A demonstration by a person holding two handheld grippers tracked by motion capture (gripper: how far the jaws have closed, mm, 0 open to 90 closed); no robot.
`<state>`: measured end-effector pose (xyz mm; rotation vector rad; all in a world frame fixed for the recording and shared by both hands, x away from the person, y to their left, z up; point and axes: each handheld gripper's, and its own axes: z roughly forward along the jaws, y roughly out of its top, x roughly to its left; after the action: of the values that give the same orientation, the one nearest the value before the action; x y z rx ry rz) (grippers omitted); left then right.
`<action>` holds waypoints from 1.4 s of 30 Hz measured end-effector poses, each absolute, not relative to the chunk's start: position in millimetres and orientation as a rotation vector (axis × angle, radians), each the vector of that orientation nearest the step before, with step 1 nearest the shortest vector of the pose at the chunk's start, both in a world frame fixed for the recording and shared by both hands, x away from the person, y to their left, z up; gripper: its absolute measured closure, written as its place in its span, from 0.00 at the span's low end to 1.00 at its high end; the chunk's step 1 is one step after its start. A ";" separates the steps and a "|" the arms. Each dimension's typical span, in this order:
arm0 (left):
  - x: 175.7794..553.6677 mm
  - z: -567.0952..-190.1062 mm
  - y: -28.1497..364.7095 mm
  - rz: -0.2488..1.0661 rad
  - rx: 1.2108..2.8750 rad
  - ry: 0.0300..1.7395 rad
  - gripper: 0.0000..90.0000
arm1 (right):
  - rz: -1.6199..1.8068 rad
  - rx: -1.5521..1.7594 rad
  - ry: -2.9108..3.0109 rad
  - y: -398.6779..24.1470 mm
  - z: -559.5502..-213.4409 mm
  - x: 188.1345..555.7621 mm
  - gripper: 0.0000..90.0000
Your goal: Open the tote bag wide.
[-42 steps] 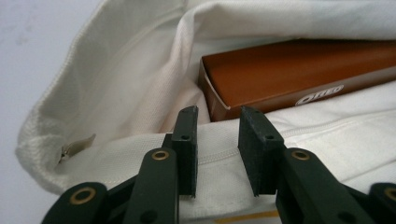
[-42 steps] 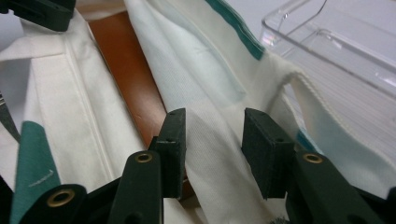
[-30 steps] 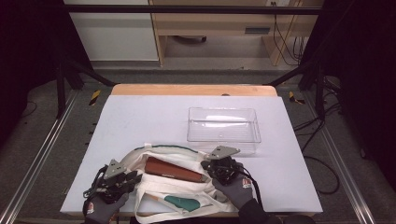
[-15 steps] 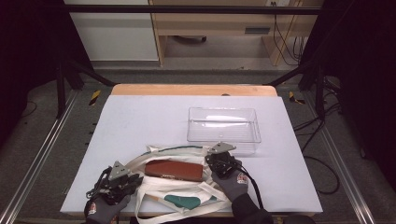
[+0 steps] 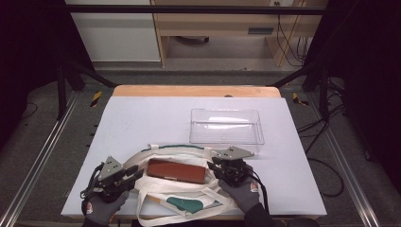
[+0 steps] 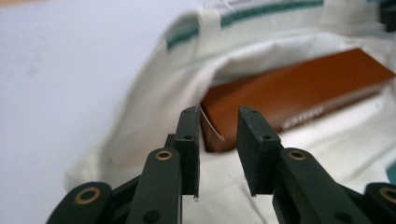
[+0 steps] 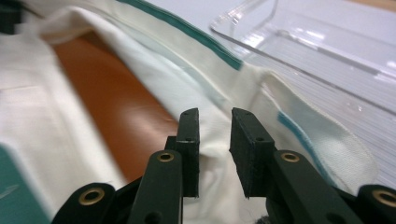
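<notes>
A pale lavender-white counter [image 5: 142,123] with a light wooden far edge [image 5: 196,91] stands on a grey carpeted floor [image 5: 42,156]. Silver metal rails [image 5: 33,177] run along both sides of it, and black frame struts [image 5: 71,71] slant down at the left and right. Beyond stands a white cabinet [image 5: 113,30] next to a light wooden bench [image 5: 213,23]. Black cables [image 5: 283,33] hang behind it, and more trail across the floor at the right. The sides of the room lie in deep shadow.
</notes>
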<state>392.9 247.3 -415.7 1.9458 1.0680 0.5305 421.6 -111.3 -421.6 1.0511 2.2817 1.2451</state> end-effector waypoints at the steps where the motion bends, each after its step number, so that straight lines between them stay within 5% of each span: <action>1: 396.5 -414.8 245.2 0.541 1.949 1.069 0.76 | 1.259 1.037 2.292 -111.3 -418.6 415.9 0.82; 9: 425.4 -419.4 226.7 0.574 2.007 1.087 0.71 | 1.220 1.020 2.453 -103.2 -436.9 393.8 0.90; 15: 440.4 -423.2 220.7 0.599 2.066 1.125 0.90 | 1.190 1.039 2.525 -101.5 -448.0 387.1 0.98; 21: 450.8 -422.8 214.4 0.655 2.078 1.152 0.97 | 1.184 1.043 2.551 -102.6 -454.0 382.5 1.00; 38: 470.4 -449.3 224.4 0.541 2.005 1.223 0.94 | 1.154 1.019 2.555 -100.3 -464.5 378.2 0.99; 42: 461.1 -439.1 232.3 0.476 1.926 1.196 0.82 | 1.243 0.958 2.498 -101.2 -444.3 379.6 0.88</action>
<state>461.1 232.3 -439.1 1.9261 1.1961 0.4760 379.6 -101.2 -444.3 0.9577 2.4978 1.2428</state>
